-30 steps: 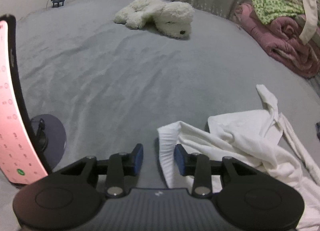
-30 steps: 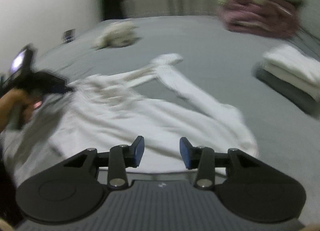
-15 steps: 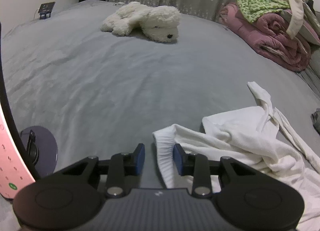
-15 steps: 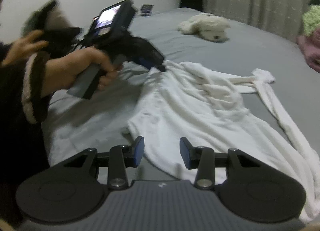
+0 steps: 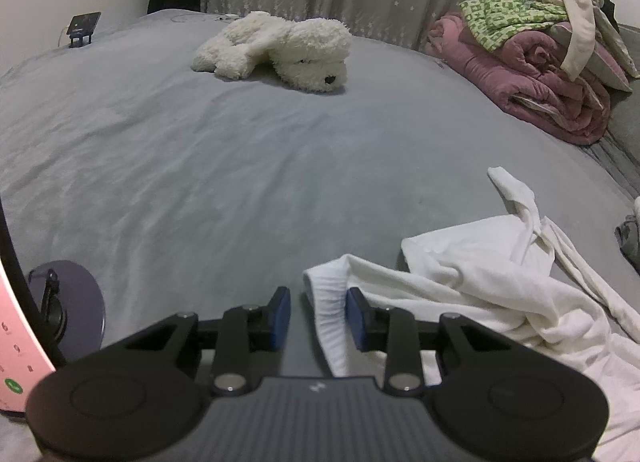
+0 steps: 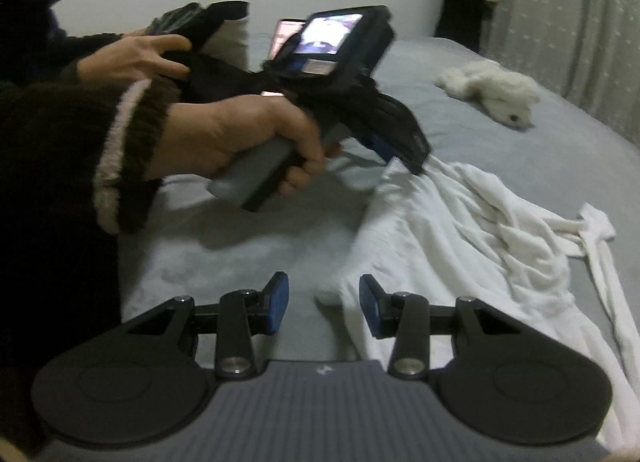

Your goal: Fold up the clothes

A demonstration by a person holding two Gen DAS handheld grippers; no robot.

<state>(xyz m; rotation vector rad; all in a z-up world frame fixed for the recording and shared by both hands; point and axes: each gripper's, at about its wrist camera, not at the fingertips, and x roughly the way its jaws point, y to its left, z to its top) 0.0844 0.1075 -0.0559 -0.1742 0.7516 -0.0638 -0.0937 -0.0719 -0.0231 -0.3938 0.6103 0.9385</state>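
Grey bed (image 5: 240, 166), dimly lit. Left gripper (image 5: 319, 316) parted, ribbed hem of white garment (image 5: 460, 290) between the pads; contact not discernible. Right gripper (image 6: 323, 304) wide apart, holding nothing, garment edge blurred just ahead. Right view alone: left hand (image 6: 240, 138) on handle, second person cropped. Left view alone: clothes pile (image 5: 548, 58). Farther back: plush dog (image 5: 280, 48).
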